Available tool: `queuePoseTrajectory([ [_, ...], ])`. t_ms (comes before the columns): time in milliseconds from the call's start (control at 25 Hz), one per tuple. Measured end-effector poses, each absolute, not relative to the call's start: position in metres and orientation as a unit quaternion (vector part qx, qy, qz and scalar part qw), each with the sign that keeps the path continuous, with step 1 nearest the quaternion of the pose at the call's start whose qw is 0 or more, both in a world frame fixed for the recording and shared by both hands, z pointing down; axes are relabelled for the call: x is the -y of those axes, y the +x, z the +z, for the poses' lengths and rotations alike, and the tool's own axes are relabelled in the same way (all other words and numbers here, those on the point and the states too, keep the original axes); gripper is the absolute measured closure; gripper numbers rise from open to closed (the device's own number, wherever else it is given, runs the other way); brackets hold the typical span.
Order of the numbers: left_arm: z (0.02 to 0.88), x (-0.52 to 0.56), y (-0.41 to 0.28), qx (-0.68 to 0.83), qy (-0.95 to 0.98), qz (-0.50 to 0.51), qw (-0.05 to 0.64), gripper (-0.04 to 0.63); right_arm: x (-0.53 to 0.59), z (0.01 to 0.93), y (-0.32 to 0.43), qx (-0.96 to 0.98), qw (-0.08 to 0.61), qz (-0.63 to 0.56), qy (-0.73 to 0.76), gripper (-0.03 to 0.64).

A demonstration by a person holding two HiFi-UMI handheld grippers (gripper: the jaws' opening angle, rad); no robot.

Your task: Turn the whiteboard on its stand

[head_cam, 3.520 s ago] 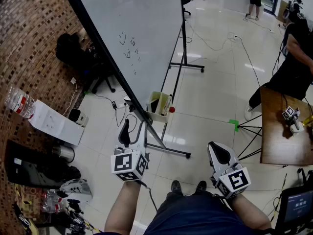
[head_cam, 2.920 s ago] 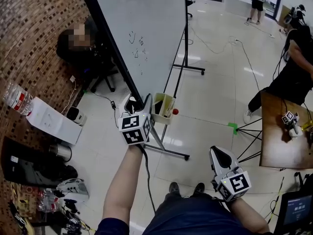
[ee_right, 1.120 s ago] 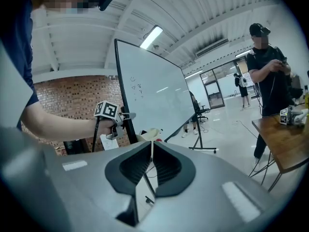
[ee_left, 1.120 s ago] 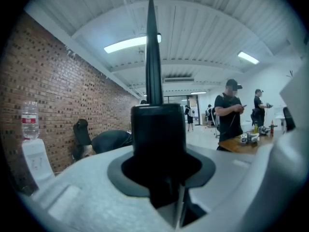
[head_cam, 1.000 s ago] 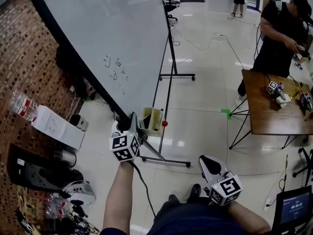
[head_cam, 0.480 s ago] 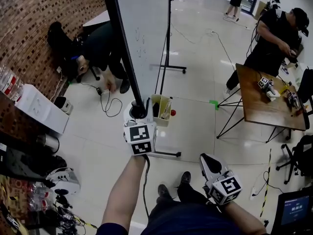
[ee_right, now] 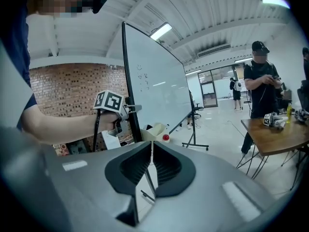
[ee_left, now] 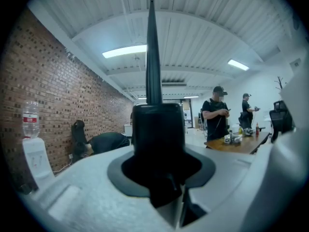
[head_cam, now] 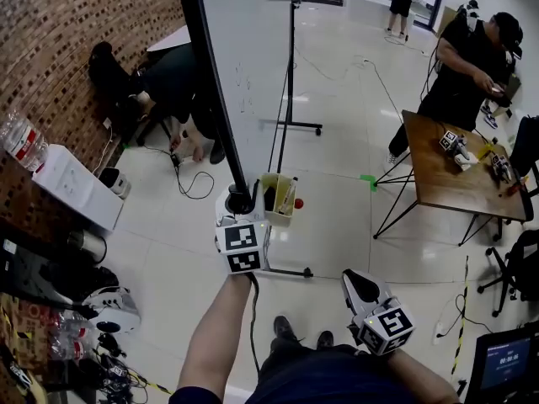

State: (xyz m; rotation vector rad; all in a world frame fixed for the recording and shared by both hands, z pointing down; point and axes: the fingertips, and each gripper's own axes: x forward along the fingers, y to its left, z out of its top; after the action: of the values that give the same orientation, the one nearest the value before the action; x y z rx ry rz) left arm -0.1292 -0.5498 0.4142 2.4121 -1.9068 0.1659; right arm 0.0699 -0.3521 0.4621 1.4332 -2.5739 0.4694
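The whiteboard (head_cam: 257,49) stands on its wheeled stand (head_cam: 285,99), almost edge-on to me in the head view. Its black frame (head_cam: 206,82) runs down to the lower corner. There my left gripper (head_cam: 238,200) is shut on the frame. In the left gripper view the black frame corner (ee_left: 158,129) fills the space between the jaws, and the edge (ee_left: 153,52) rises straight up. My right gripper (head_cam: 360,284) hangs low near my body, shut with nothing in it. In the right gripper view the board (ee_right: 157,81) and my left gripper (ee_right: 126,109) show ahead of the closed right gripper (ee_right: 151,154).
A beige tray (head_cam: 280,196) with a red ball hangs at the board's lower edge. A person (head_cam: 160,82) crouches by the brick wall behind the board. To the right are a wooden table (head_cam: 455,175) and a standing person (head_cam: 467,53). A water dispenser (head_cam: 59,175) and bags line the left wall.
My left gripper reached up and took the board's lower corner. With it the board has swung from nearly face-on to almost edge-on. The right gripper stayed low and shut.
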Motion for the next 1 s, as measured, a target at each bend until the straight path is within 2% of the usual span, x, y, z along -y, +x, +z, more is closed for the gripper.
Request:
queuePoseTrajectory([
  [560,0.407,0.474,-0.178,0.637,0.768,0.062,0.031,0.451,0.282,0.489,0.137,0.861,0.029,0.21,0.462,0.597],
  [1000,0.412,0.395,-0.173,0.63,0.775,0.047,0.019,0.451,0.264,0.47,0.12,0.874,0.027,0.175,0.453,0.597],
])
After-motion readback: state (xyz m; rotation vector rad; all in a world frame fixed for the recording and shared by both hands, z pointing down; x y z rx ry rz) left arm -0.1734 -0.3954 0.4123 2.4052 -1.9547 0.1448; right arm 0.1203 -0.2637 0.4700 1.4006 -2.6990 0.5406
